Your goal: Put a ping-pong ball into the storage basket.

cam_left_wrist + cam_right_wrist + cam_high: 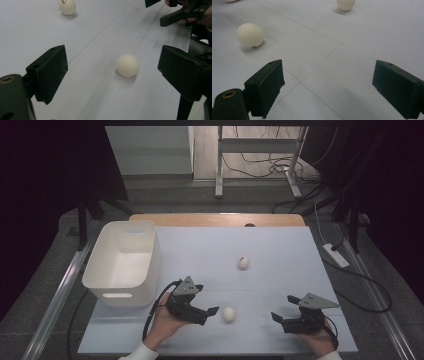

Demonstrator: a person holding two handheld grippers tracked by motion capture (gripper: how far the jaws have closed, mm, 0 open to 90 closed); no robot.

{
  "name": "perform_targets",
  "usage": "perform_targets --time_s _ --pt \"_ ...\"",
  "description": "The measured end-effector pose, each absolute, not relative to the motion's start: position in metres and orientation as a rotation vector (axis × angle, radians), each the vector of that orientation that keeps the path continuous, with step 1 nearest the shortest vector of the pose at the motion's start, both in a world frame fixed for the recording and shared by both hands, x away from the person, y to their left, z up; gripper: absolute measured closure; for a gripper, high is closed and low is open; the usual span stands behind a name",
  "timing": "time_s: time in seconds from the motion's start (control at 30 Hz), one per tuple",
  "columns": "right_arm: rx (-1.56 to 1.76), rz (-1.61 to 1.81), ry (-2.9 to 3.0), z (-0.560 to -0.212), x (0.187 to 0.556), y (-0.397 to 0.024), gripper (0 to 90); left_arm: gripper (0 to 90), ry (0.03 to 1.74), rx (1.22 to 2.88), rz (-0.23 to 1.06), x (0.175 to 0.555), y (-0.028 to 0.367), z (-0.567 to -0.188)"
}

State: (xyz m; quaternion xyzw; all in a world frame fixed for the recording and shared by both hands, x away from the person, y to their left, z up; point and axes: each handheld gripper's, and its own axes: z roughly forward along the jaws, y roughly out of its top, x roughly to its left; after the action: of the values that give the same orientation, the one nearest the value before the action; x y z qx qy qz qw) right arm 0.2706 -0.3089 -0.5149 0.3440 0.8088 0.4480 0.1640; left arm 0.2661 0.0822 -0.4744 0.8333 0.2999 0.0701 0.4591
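Note:
Two white eggs lie on the pale blue table top. The near egg (229,314) (127,65) sits just ahead of my left gripper (207,301) (114,75), whose jaws stand open and wide apart, not touching it. The far egg (243,262) (67,6) (346,4) carries a small dark mark. My right gripper (282,308) (332,85) rests low at the front right, open with nothing between its jaws; the near egg (250,35) lies ahead to its left. It also appears as the right gripper (180,13) beyond the near egg.
A white plastic bin (122,262) stands on the left part of the table, with nothing visible inside it. A wooden strip (217,219) runs along the far edge. Beyond it are a desk frame (257,155) and floor cables.

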Motion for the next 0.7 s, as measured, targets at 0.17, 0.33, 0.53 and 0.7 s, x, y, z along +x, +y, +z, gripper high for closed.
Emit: perform_targets --time_s 0.17,0.33,0.53,0.7 --pt "0.979 1.274 2.307 -0.515 0.271 -0.309 10.1 10.0 0.728 2.059 0.166 0.269 0.077 -0.474" --pt "0.981 1.279 2.307 -0.516 0.271 -0.309 10.2 10.1 0.717 2.06 0.157 0.271 0.072 -0.474" --pt "0.981 1.28 2.304 -0.515 0.271 -0.309 10.2 10.1 0.705 2.064 0.143 0.275 0.065 -0.474" --pt "0.987 1.281 2.305 -0.516 0.272 -0.309 10.2 10.1 0.716 2.072 0.125 0.28 0.061 -0.477"
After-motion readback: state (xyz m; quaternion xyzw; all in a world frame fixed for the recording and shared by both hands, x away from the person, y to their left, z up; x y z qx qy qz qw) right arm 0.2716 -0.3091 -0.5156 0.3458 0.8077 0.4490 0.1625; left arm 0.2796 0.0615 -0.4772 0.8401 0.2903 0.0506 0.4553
